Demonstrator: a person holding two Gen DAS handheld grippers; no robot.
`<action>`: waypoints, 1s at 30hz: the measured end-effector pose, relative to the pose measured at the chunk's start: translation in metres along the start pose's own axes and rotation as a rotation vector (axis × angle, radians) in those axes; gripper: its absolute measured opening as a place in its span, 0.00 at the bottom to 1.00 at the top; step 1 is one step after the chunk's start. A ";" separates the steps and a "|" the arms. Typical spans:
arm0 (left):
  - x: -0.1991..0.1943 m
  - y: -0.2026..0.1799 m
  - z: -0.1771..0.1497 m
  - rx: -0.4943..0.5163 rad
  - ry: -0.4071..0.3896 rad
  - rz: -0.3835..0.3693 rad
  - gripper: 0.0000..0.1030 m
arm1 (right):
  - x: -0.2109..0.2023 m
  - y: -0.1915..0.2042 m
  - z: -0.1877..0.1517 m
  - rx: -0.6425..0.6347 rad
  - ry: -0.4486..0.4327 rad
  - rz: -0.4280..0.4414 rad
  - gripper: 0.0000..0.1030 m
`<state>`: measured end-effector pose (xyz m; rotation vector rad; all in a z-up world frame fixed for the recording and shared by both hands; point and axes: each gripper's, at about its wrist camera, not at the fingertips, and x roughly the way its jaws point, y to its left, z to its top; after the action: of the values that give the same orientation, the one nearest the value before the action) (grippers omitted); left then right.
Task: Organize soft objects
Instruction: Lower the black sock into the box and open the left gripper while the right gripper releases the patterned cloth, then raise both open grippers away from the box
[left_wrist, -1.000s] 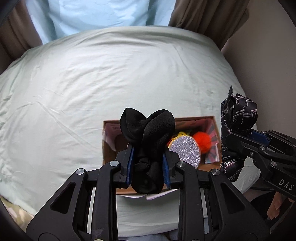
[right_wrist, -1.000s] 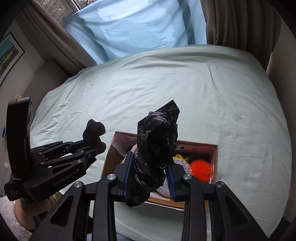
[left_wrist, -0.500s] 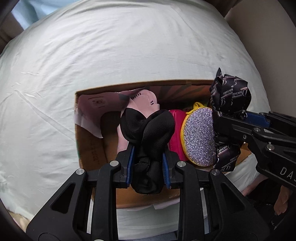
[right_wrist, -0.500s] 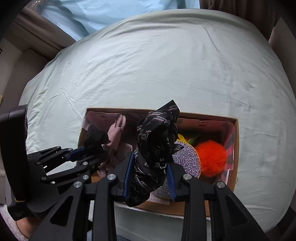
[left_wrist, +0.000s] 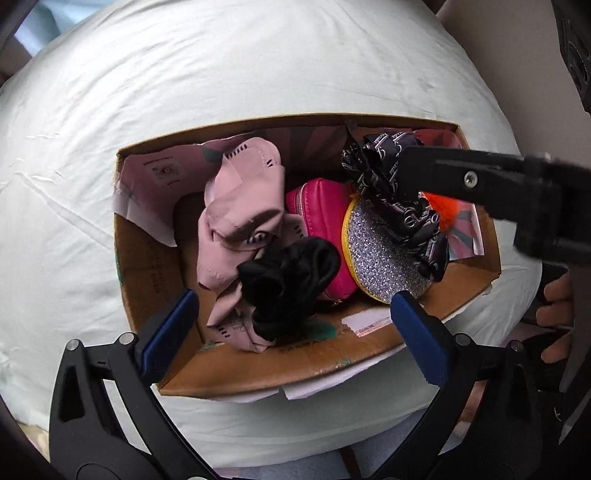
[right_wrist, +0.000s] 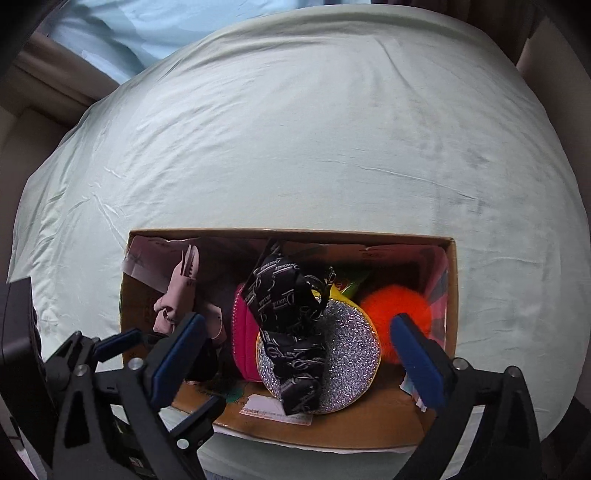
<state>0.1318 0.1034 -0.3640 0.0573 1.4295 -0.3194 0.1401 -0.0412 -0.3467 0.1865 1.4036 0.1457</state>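
Both grippers have released since the earlier frame: left gripper (left_wrist: 291, 317) and right gripper (right_wrist: 299, 350) now stand spread. Black cloth (left_wrist: 291, 280) and patterned scarf (right_wrist: 291, 332) lie inside the cardboard box (left_wrist: 258, 365).

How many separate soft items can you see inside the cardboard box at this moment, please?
6: pink cloth at left, black cloth on it, magenta pouch centre, glitter disc, printed black scarf over it, orange pom-pom right. More may be hidden.

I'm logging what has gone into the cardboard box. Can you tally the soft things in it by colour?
Black: 2, plain cloth and printed scarf
Pink: 2, pale garment and magenta pouch
Silver: 1, glitter pouch
Orange: 1, pompom
Total: 6
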 end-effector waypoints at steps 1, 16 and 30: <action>0.002 0.000 -0.003 -0.004 -0.001 0.008 1.00 | -0.001 -0.003 -0.001 0.014 -0.002 0.003 0.97; -0.001 -0.024 -0.015 -0.097 -0.047 0.083 1.00 | -0.023 -0.015 -0.015 -0.037 -0.004 0.041 0.97; -0.200 -0.048 -0.003 -0.163 -0.380 0.139 1.00 | -0.208 -0.019 -0.023 -0.115 -0.297 -0.034 0.98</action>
<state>0.0960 0.0942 -0.1618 -0.0363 1.0636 -0.0905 0.0836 -0.1026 -0.1541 0.0844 1.0992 0.1633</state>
